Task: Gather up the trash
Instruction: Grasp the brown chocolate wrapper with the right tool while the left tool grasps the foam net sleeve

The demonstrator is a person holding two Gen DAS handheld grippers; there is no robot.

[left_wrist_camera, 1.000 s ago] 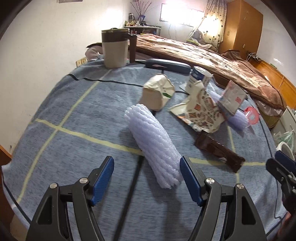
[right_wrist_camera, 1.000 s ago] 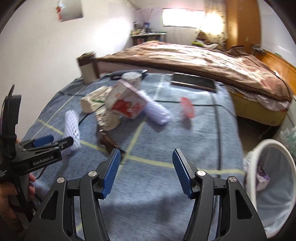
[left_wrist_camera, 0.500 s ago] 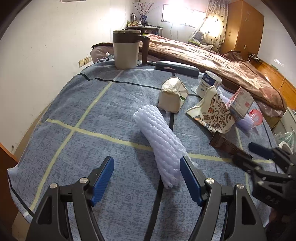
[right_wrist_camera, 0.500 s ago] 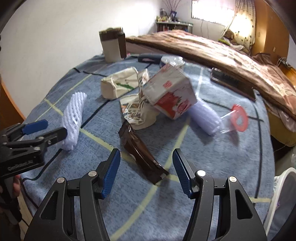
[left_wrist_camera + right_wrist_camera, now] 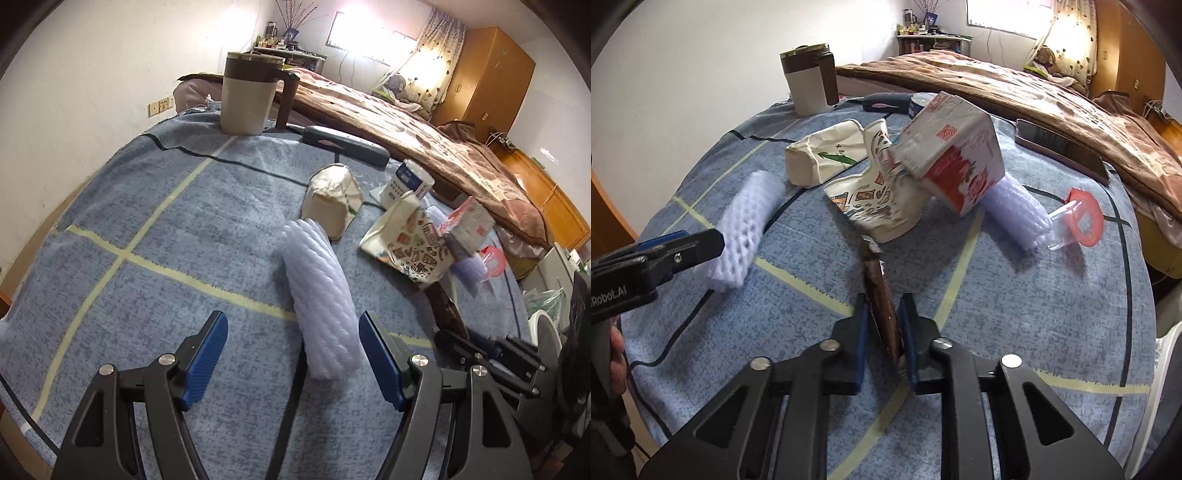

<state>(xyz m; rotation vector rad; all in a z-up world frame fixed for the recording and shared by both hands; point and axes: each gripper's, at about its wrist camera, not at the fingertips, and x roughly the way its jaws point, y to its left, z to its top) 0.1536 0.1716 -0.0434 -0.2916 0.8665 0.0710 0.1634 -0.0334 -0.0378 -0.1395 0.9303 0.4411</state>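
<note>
Trash lies on a blue cloth-covered table (image 5: 155,192). My right gripper (image 5: 882,325) is shut on a brown wrapper (image 5: 881,291) that lies on the cloth; the wrapper also shows in the left wrist view (image 5: 445,306). My left gripper (image 5: 291,354) is open, its jaws on either side of the near end of a white foam net sleeve (image 5: 321,295), which also shows in the right wrist view (image 5: 746,225). Beyond lie a printed paper bag (image 5: 879,199), a red-and-white carton (image 5: 956,158), a cream pouch (image 5: 823,155), a second foam sleeve (image 5: 1015,214) and a clear bag with a red ring (image 5: 1078,221).
A brown-and-white jug (image 5: 251,96) stands at the table's far edge beside a dark case (image 5: 343,144) and a white tub (image 5: 410,184). A phone (image 5: 1060,147) lies at the far right. A white bin (image 5: 546,332) stands off the right edge. A bed (image 5: 424,140) lies behind.
My right gripper has moved forward and closed on the brown wrapper. My left gripper has moved a little closer to the foam sleeve and stays open.
</note>
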